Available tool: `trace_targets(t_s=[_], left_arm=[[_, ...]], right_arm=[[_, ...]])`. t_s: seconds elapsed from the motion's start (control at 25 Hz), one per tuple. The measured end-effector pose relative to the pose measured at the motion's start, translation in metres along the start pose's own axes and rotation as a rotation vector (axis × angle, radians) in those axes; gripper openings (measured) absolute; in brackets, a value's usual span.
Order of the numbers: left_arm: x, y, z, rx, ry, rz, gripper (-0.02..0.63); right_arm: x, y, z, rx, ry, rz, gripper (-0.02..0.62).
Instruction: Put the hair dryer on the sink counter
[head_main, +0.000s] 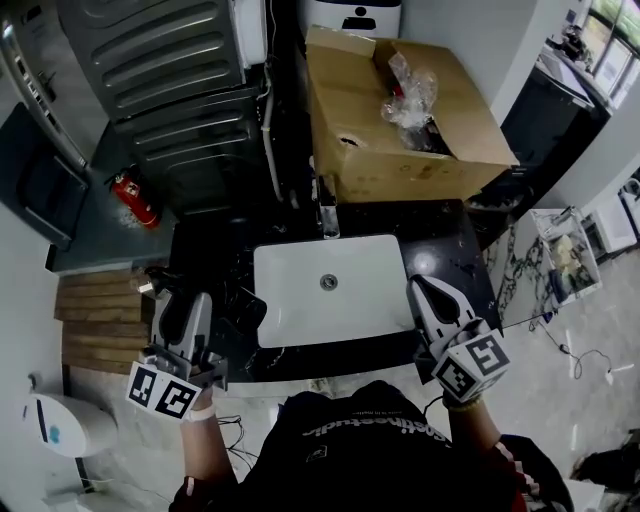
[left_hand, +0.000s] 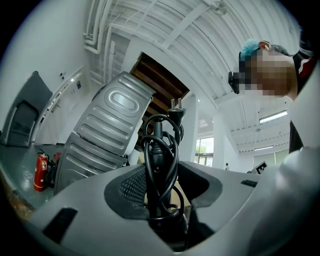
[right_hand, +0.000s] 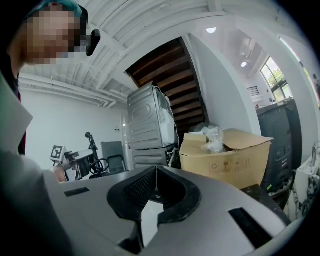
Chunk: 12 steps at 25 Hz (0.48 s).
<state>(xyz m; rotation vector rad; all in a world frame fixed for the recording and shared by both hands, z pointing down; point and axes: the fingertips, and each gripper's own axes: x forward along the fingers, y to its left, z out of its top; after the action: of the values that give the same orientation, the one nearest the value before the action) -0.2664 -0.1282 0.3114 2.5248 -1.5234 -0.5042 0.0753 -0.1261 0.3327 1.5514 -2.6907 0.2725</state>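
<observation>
Black corded hair dryer (left_hand: 159, 165) is clamped in our left gripper's (head_main: 188, 305) fingers, not yet set on the bench (head_main: 450, 250); our right gripper's (right_hand: 156, 172) fingers are closed, empty.

Open cardboard box (head_main: 400, 130) at far centre, with clear plastic wrap (head_main: 412, 98) crumpled inside. Grey ribbed metal unit (head_main: 170, 90) to the far left of the box. Red fire extinguisher (head_main: 135, 200) on the floor, left. Wooden slats (head_main: 100, 320) nearer, left. White bin (head_main: 62, 425) in the near left corner. Loose cables (head_main: 580, 360) on the floor, right.
</observation>
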Motion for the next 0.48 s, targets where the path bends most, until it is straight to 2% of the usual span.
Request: trace_targets(t_s=[0.2,0.48], left_arm=[[0.013,0.014,-0.012,-0.037,0.01,0.015,0.196],[0.026,0.005,-0.018,-0.017,0.015,0.052,0.196]], right_arm=[[0.017,-0.004,-0.001,0.011,0.015,0.022,0.041],[0.04,-0.021,0.003,0.004,0.013,0.091,0.041]])
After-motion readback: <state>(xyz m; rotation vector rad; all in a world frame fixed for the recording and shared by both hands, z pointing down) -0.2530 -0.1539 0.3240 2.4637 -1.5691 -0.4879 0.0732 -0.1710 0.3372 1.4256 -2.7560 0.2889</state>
